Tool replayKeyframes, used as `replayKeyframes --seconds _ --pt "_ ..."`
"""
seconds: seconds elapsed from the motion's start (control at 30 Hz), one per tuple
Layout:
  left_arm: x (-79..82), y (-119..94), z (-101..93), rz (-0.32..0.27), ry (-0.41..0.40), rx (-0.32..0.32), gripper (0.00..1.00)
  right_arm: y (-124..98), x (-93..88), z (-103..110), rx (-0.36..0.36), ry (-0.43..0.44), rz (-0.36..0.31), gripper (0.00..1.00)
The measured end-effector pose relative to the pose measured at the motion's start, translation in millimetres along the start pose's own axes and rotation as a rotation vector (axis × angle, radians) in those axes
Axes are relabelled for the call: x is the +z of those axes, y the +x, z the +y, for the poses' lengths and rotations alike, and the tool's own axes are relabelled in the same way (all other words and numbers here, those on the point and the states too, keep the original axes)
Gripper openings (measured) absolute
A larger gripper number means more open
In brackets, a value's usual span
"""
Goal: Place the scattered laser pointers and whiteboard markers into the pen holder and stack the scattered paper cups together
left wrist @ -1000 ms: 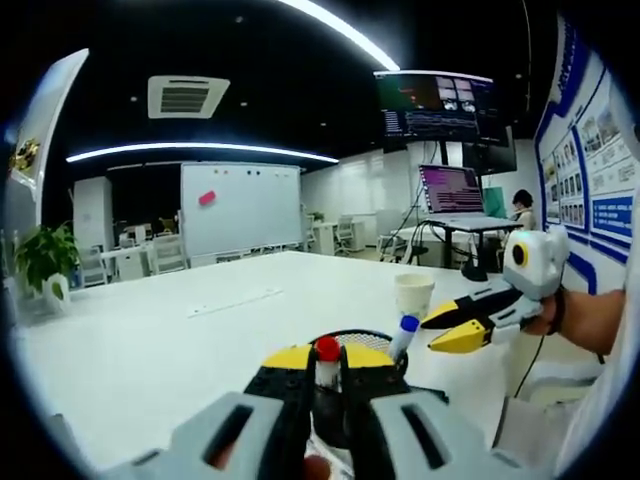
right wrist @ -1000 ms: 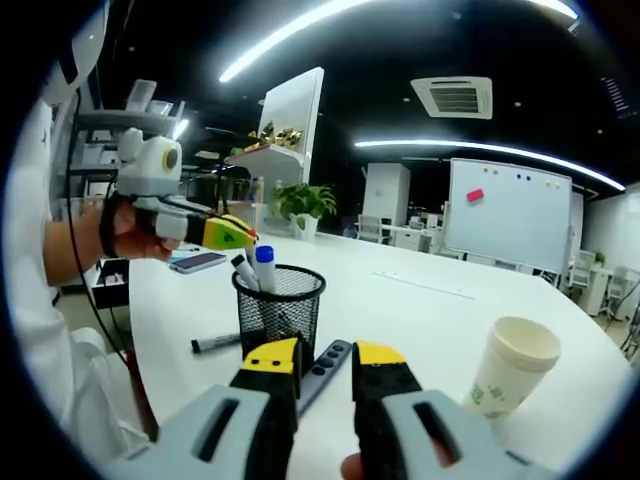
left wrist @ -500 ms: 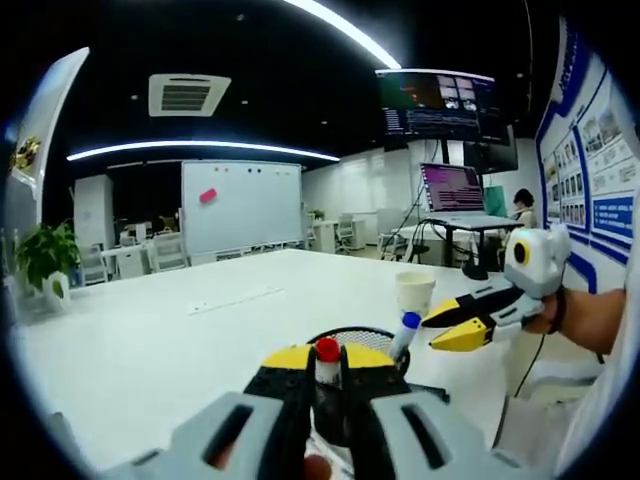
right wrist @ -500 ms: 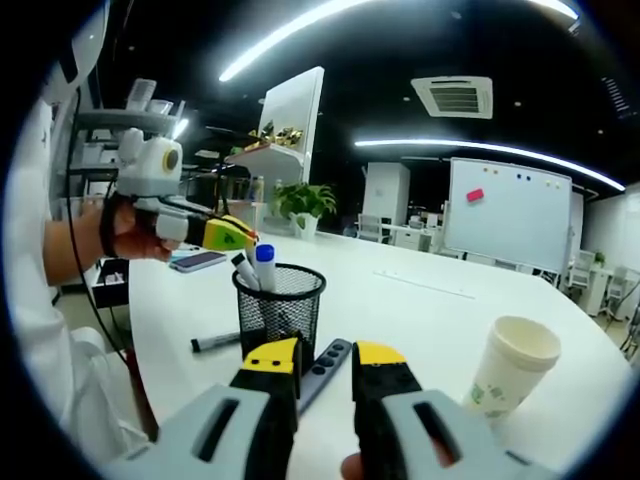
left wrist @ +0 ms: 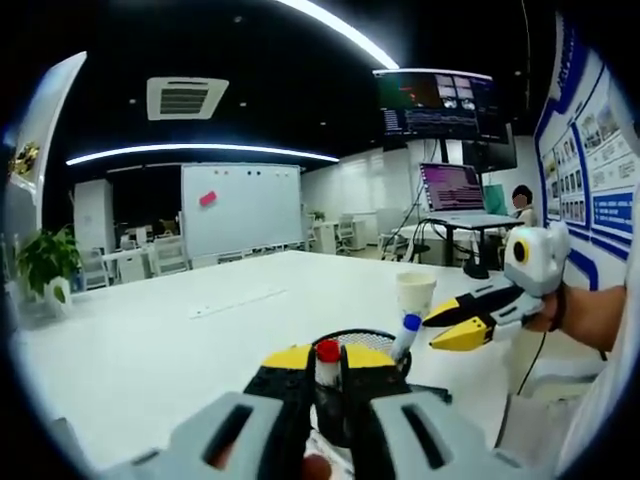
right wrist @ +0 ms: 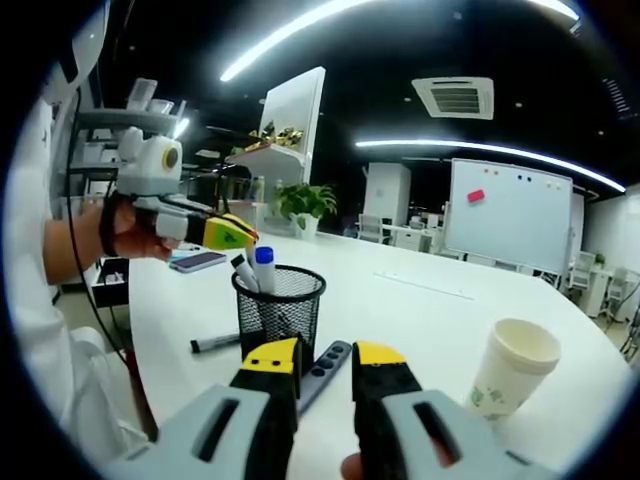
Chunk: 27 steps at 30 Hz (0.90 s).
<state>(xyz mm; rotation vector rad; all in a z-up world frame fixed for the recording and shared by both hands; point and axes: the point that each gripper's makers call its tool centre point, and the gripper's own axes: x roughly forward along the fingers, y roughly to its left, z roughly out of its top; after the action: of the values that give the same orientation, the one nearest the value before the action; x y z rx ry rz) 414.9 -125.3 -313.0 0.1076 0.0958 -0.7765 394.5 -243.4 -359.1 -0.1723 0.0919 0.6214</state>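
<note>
Up close, we are pinching a red-capped whiteboard marker between the jaws of our left gripper, holding it upright just above the black wire-mesh pen holder standing on the white table. A blue-capped marker and a dark-capped one are already sitting in the holder. Our right gripper is hovering with its jaws slightly parted and nothing between them, above a black laser pointer lying beside the holder. A black marker is lying on the table, and a white paper cup is standing well apart.
</note>
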Motion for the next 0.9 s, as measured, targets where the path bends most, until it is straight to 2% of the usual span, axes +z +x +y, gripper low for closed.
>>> replayKeyframes --seconds 0.13,0.3,0.4,0.67,0.9 --pt "-1.2 -0.2 0.3 0.008 0.006 -0.001 0.22 0.7 0.7 -0.1 0.001 -0.002 0.0 0.2" --pt "-1.9 -0.3 0.5 0.01 0.005 0.0 0.24 1.0 0.6 0.3 0.003 -0.004 0.002 0.2" --pt "-1.0 -0.4 1.3 0.009 0.01 0.006 0.3 0.8 0.6 0.3 0.004 -0.007 0.004 0.2" --pt "1.3 -2.0 1.5 0.001 0.01 0.006 0.37 0.8 0.6 1.2 0.004 -0.007 0.003 0.2" --pt "7.5 -4.3 3.8 -0.028 -0.005 0.016 0.46 0.6 0.5 1.7 0.004 -0.006 0.003 0.2"
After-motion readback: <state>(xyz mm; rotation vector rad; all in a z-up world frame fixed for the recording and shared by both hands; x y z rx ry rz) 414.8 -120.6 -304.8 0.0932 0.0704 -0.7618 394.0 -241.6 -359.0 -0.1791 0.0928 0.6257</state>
